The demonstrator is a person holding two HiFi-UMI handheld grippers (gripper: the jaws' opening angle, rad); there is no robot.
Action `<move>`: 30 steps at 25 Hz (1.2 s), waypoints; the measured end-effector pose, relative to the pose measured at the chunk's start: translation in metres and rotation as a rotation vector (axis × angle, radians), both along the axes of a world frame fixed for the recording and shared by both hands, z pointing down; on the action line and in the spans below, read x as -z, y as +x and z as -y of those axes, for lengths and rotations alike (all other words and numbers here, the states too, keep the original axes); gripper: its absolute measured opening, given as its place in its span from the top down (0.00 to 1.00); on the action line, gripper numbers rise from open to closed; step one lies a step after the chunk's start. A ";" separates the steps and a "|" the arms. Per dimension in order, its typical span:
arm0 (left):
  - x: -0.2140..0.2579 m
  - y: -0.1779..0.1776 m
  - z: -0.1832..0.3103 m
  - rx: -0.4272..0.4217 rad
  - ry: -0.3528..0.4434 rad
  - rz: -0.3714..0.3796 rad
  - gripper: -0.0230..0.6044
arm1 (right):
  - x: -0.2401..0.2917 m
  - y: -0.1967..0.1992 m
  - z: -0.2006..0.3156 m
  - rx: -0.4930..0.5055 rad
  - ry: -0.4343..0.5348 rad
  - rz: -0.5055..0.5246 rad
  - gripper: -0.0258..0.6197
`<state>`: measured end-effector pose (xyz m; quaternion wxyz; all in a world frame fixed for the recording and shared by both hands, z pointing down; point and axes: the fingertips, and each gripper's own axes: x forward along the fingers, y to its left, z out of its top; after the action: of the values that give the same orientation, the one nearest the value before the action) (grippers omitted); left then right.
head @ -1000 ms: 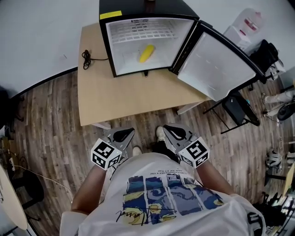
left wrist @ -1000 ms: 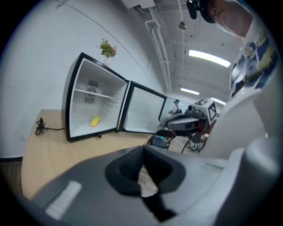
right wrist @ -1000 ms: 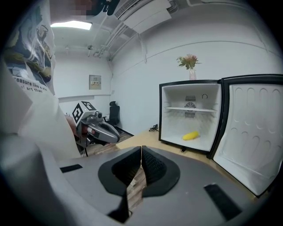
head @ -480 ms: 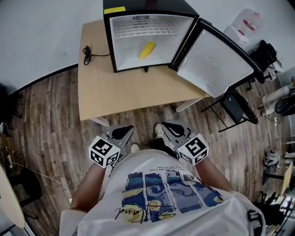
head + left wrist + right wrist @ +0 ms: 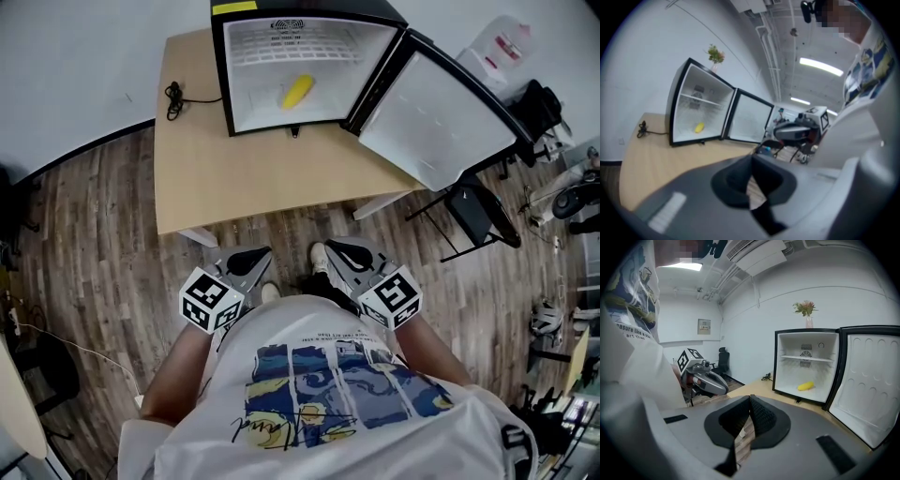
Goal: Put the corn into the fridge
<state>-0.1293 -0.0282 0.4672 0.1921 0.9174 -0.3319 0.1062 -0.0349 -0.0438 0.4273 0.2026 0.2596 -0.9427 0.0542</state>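
Note:
The yellow corn (image 5: 297, 91) lies on the floor of the small black fridge (image 5: 281, 19), whose door (image 5: 436, 117) stands wide open to the right. It also shows as a small yellow shape, the corn (image 5: 699, 127) and corn (image 5: 805, 386), in both gripper views. Both grippers hang close to my body, well short of the table. My left gripper (image 5: 255, 259) is shut and empty, as is my right gripper (image 5: 336, 253). In their own views the left gripper (image 5: 751, 165) and right gripper (image 5: 749, 405) show pads pressed together with nothing between.
The fridge stands on a light wooden table (image 5: 244, 178) with a black cable (image 5: 174, 98) at its back left corner. A black chair (image 5: 478, 220) sits right of the table under the open door. Wood floor surrounds the table, with my shoes (image 5: 319, 255) just before it.
The head view has shifted slightly, so fridge and table sit higher in the picture. Both grippers stay shut and in the same place near my body.

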 end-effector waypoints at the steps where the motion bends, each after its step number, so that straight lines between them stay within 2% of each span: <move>1: 0.000 0.000 0.000 0.001 -0.001 0.000 0.95 | 0.000 -0.001 0.000 0.001 0.000 0.001 0.94; 14: -0.003 -0.014 0.003 0.039 -0.018 -0.015 0.95 | -0.004 -0.017 0.006 0.047 -0.011 -0.014 0.94; 25: -0.009 -0.046 0.006 0.126 -0.048 -0.021 0.95 | -0.011 -0.051 0.025 0.130 -0.028 -0.030 0.94; 30: -0.017 -0.060 0.023 0.168 -0.075 -0.036 0.95 | -0.019 -0.065 0.048 0.166 -0.043 -0.040 0.94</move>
<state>-0.1893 -0.0515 0.4840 0.2405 0.8803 -0.3998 0.0858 -0.0994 -0.0914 0.4459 0.2305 0.1775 -0.9553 0.0521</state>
